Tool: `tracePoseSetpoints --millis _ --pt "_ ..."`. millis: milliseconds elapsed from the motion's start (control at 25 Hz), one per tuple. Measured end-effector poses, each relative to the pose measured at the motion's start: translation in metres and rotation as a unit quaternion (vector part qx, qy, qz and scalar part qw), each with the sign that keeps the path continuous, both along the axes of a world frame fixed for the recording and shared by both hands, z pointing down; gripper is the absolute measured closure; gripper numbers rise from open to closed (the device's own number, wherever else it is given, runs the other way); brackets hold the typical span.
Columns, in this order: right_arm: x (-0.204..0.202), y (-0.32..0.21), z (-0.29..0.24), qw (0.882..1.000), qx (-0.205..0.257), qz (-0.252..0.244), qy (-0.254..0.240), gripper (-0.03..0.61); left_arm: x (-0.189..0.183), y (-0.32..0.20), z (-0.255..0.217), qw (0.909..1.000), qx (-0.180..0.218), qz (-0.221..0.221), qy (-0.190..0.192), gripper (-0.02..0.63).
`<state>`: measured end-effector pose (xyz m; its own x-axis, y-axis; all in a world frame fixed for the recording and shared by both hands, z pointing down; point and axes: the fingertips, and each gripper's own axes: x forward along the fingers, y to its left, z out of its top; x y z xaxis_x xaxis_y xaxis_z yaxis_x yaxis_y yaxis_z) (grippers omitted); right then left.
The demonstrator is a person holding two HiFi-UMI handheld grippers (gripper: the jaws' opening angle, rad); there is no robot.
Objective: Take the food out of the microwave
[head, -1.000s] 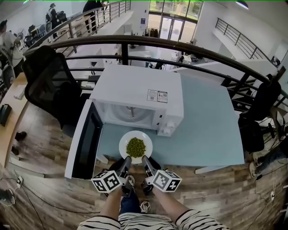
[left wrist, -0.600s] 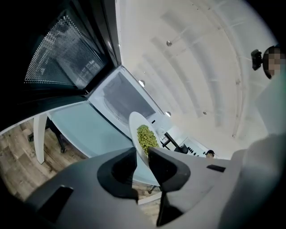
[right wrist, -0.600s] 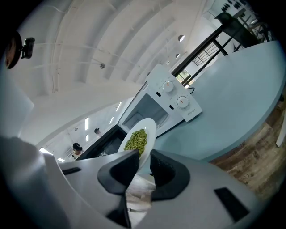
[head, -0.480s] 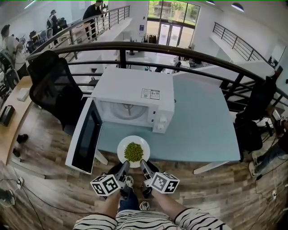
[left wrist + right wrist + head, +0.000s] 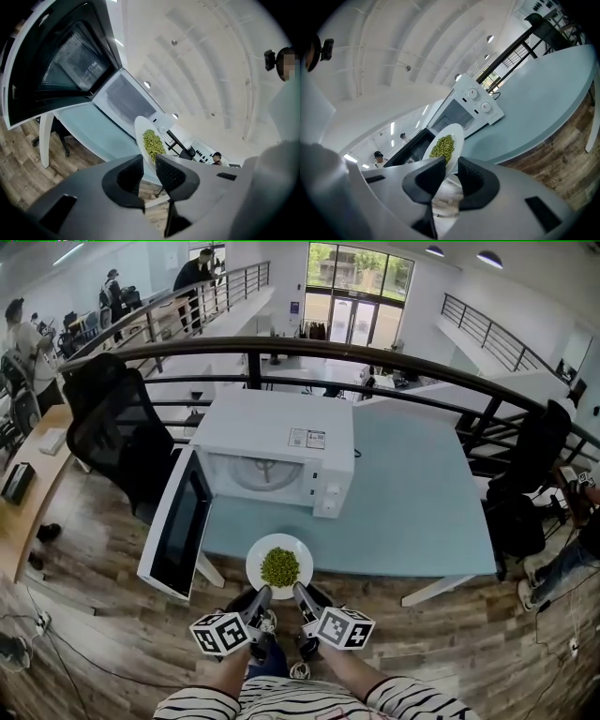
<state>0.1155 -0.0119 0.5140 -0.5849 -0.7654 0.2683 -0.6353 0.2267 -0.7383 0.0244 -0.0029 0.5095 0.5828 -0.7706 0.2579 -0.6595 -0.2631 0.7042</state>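
A white plate (image 5: 257,562) heaped with green peas (image 5: 279,566) hangs level over the front edge of the light blue table (image 5: 422,512), out in front of the white microwave (image 5: 272,437). The microwave's door (image 5: 173,521) stands wide open to the left and its cavity is empty. My left gripper (image 5: 262,595) is shut on the plate's near-left rim, and my right gripper (image 5: 298,592) is shut on the near-right rim. In the left gripper view the plate (image 5: 140,129) runs between the jaws of the left gripper (image 5: 149,169). In the right gripper view the plate (image 5: 457,133) runs between the jaws of the right gripper (image 5: 452,168).
A black office chair (image 5: 112,418) stands left of the microwave by the open door. A dark railing (image 5: 375,352) runs behind the table. Another black chair (image 5: 530,493) stands at the right. Wooden floor lies under me, and people stand far back left.
The plate has come back toward me, away from the microwave's mouth, with both grippers still on its rim. The gap between plate and microwave has widened.
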Motion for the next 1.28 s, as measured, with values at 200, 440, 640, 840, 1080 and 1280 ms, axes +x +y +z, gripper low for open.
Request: tracePoseSetpoints --millis 200,440,640,840,1080,1280 --pt "0.000 0.015 0.000 1.000 -0.007 -0.005 -0.001 0.489 0.000 0.014 -0.001 1.0000 -0.004 0.002 -0.005 0.520" --pt "0.002 0.024 0.000 1.000 -0.012 -0.008 -0.001 0.488 0.002 0.025 -0.002 0.9999 -0.007 0.006 -0.008 0.520" --pt "0.001 0.031 -0.002 1.000 -0.011 -0.014 -0.001 0.488 0.001 0.031 -0.003 0.9999 -0.005 0.007 -0.010 0.520" --pt "0.000 0.035 -0.006 1.000 -0.008 -0.020 0.003 0.489 0.000 0.038 -0.006 1.0000 -0.004 0.003 -0.008 0.520" --pt "0.000 0.039 -0.007 1.000 -0.002 -0.024 0.004 0.489 0.000 0.042 -0.006 1.0000 -0.001 0.000 -0.008 0.520" --pt "-0.001 0.042 -0.009 1.000 0.000 -0.026 0.004 0.489 -0.001 0.046 -0.008 1.0000 0.000 -0.003 -0.007 0.520"
